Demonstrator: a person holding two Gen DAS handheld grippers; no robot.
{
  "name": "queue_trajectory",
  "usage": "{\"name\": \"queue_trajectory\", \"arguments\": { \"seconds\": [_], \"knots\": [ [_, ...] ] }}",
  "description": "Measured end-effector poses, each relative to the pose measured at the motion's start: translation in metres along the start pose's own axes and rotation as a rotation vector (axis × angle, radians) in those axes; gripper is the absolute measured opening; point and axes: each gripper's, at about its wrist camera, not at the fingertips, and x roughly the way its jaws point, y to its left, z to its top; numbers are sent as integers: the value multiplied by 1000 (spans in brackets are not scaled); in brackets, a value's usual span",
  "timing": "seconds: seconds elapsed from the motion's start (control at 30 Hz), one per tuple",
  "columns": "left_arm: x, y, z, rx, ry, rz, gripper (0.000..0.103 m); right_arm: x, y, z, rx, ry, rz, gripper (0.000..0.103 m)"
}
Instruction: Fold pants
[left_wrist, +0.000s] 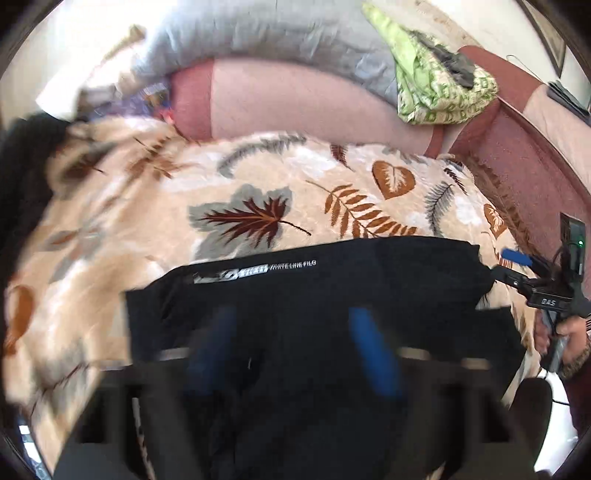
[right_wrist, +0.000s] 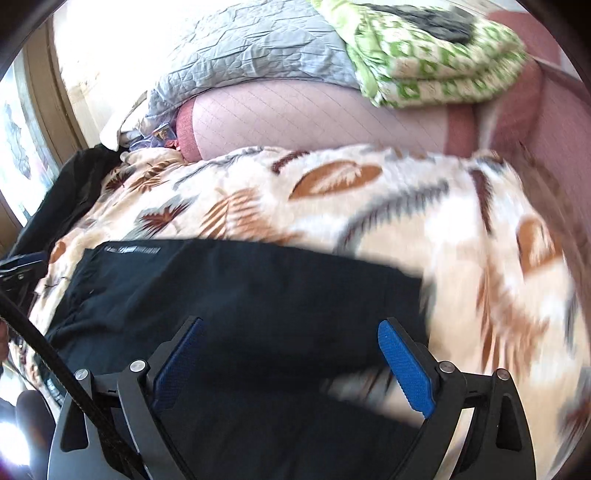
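Two grippers' blue fingers (right_wrist: 406, 373) above one black pants (left_wrist: 314, 302), one leaf blanket (left_wrist: 258, 192).

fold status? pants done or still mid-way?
Done: the black pants lie as a compact folded block on the leaf blanket, logo strip along the far edge. In hand: nothing visibly gripped; the right gripper is open above the cloth, the left gripper too blurred to judge. Left: possibly one more fold or smoothing; can't tell.

Black pants (left_wrist: 332, 295), beige leaf-print blanket (left_wrist: 258, 192), blue fingers (right_wrist: 406, 373).
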Motion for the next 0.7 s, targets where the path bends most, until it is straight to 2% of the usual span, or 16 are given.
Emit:
{"name": "queue_trajectory", "arguments": {
  "seconds": [0.03,0.1,0.23,0.4,0.47,0.5,0.57,0.6,0.63,0.67,0.7],
  "knots": [
    [15,5,10,-9,23,-16,43,12,-2,13,-40,14,-4,97],
    [41,11,26,5,48,-39,44,42,-6,34,-108,56,-7,97],
    [85,21,43,32,123,-33,57,91,-13,59,-165,138,75,95],
    [128,33,48,85,208,-62,64,134,-13,67,-211,194,164,95],
    [135,29,49,131,209,-89,79,149,-12,65,-210,231,216,95],
    [138,26,50,150,220,-107,82,153,-12,63,-211,243,227,95],
    [143,16,49,205,244,-74,84,159,-8,60,-234,245,223,95],
    [143,9,46,249,250,-40,81,159,-4,59,-254,238,219,94],
    [142,4,44,276,250,-35,66,159,-1,59,-266,236,219,91],
    [137,0,42,299,244,-51,43,158,2,58,-275,235,222,76],
    [131,-1,41,297,247,-77,32,156,6,57,-286,239,238,52]
  ]
}}
